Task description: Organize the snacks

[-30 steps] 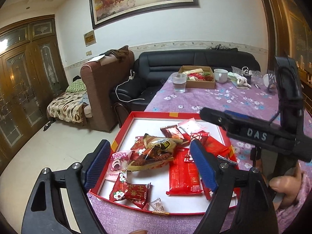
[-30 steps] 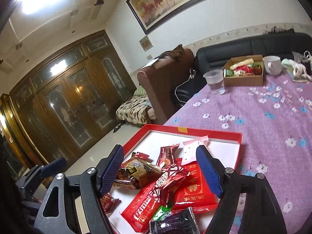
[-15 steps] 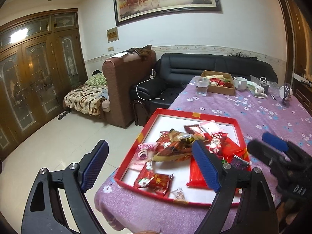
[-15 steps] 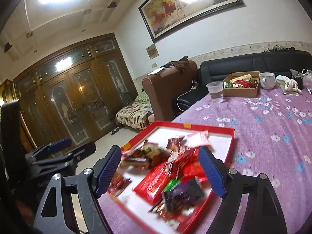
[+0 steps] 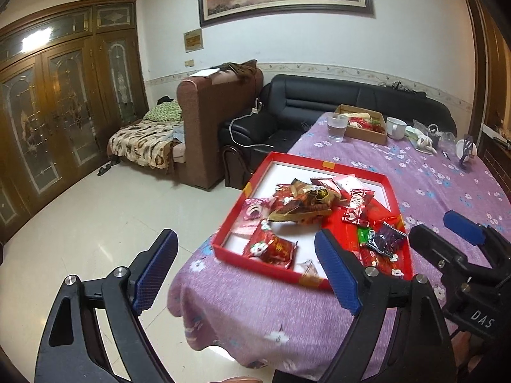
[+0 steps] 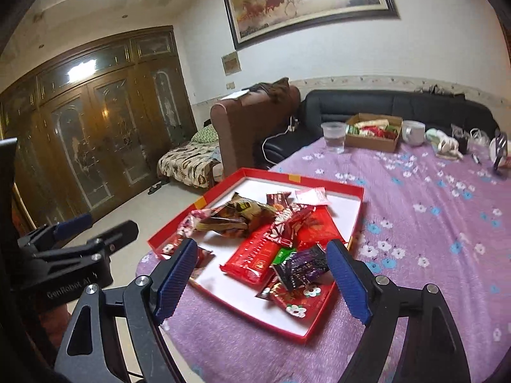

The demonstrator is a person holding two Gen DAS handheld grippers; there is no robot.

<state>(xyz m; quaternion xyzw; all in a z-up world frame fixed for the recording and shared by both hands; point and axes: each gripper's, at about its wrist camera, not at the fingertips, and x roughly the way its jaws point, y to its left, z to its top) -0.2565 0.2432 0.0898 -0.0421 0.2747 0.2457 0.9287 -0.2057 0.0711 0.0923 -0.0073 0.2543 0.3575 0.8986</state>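
Left wrist view shows your left hand-held gripper (image 5: 246, 268) spread wide and holding nothing, up in the air just off the near end of the desk (image 5: 447, 172). Your right hand-held gripper (image 6: 262, 274) is spread wide too, with nothing between its blue pads. It hangs over the near corner of the red tray (image 6: 356, 210).

You hold both back from the tray, likely so you can look over the whole pile and pick a snack.

The snacks (image 5: 306, 207) all lie inside the red tray, at the near end of the desk by its left edge. They sit in a loose heap, some on top of others. A brown and gold bag (image 6: 236, 215) lies on the heap. A long red pack (image 6: 255, 252) lies flat beside it. A small purple pack (image 6: 301, 266) and a green one (image 6: 285, 254) lie at the near corner, closest to your right pads. A red packet with white flowers (image 5: 271, 249) lies alone near the front rim.

At the far end of the desk stands a brown cardboard box (image 6: 373, 132) with more packs in it, next to a clear cup (image 6: 333, 135) and a white mug (image 6: 413, 132).

A heap like this could be waiting to be sorted, or it could be snacks gathered up into the tray. You cannot tell which from here.
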